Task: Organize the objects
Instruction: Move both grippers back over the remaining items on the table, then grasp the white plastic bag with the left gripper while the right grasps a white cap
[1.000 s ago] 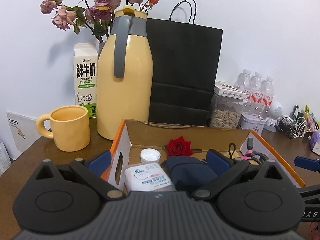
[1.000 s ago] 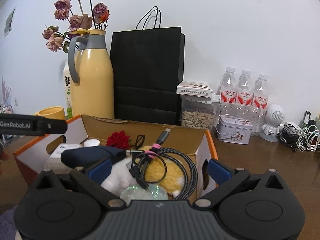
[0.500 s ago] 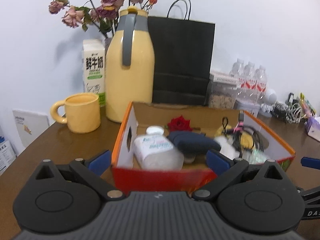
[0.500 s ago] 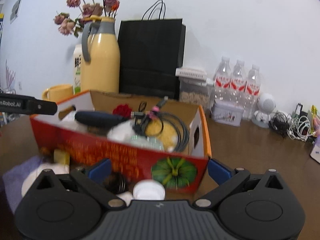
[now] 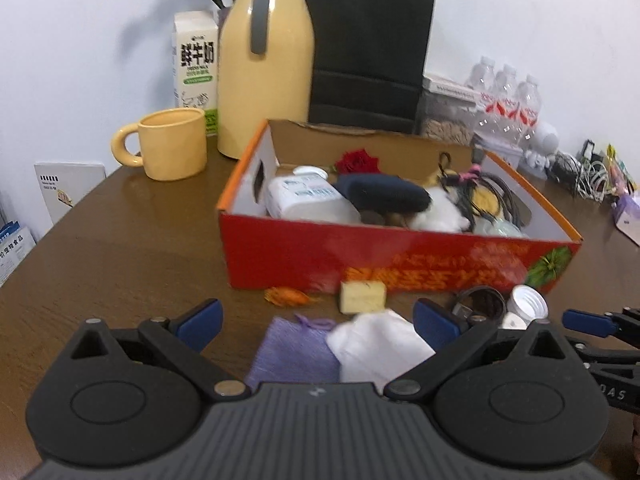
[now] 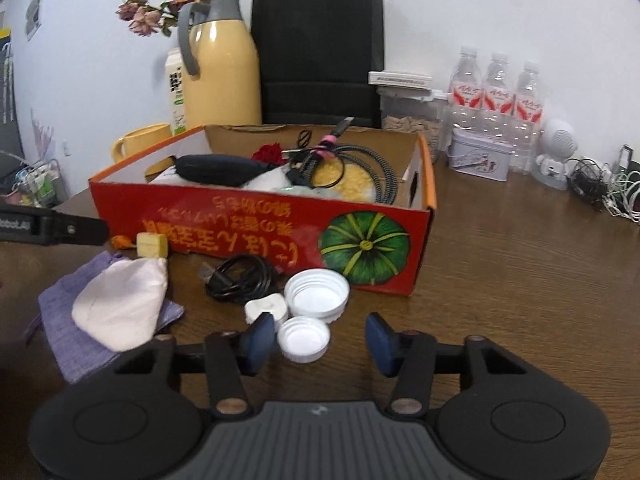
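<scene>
Only the right view shows the black cable (image 6: 240,280); left jaws gape, right jaws closing, empty.

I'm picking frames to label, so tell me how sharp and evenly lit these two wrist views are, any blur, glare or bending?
Left wrist view: motion-blurred, the red box lettering smeared, fisheye bending the table edge. Right wrist view: sharper, the large white cap crisp, soft glare on the box front, corners vignetted dark.
</scene>
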### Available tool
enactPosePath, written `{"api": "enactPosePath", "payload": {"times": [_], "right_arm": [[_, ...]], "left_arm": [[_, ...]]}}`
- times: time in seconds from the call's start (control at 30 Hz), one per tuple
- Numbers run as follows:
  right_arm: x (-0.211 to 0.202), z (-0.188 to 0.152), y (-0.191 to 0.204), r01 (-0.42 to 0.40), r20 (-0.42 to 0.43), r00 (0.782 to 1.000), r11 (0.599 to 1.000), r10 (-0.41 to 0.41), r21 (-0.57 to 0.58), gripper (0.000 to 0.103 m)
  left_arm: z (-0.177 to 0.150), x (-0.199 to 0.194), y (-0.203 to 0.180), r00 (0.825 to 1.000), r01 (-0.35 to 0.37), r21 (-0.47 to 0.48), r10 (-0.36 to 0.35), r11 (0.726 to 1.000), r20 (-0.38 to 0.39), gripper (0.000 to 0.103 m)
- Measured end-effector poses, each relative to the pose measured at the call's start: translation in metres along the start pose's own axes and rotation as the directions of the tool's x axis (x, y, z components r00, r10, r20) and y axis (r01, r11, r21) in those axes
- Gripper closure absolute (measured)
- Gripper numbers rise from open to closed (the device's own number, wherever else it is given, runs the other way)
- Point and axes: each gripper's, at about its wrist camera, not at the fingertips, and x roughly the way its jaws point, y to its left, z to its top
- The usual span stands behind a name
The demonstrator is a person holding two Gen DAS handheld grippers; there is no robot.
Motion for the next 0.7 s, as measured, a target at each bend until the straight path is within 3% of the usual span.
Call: {"api": "enactPosePath", "payload": {"times": [0.1,0.17,0.23,0.43,0.7], "right_arm": [[0.0,-0.002,0.004,-0.012,-0.01,1.0,1.0,0.012,-0.017,0.058],[0.003,-0.004,0.004,-0.012,-0.027,1.0,1.0,0.011,-0.019,0.07],[0.003,-0.004,0.004,-0.016,-0.027,1.0,1.0,0.016,-0.013,0.076],[-0.002,-0.004,0.005,-0.005,0.011,1.0,1.0,0.005,-0.016,0.076],[-0.015,-0.002,0.008,0.042,0.088,0.995,0.998,-0.039,-0.038,0.076]], "left_arm": [[0.0,0.001,-0.011,1.0,-0.005,0.004,0.005,1.0,-0.029,0.0],[-0.001,0.002,-0.017,0.999,-0.01,0.0,0.01,1.0,-0.047,0.0],[-0.002,0.004,-0.021,0.998,-0.019,-0.012,0.018,1.0,-0.064,0.0],[-0.001,0.009,-0.029,0.992,-0.052,-0.055,0.045,0.997,-0.115,0.0],[0.0,0.02,-0.049,0.978,-0.112,-0.014,0.107,0.994,-0.178,0.0]]}}
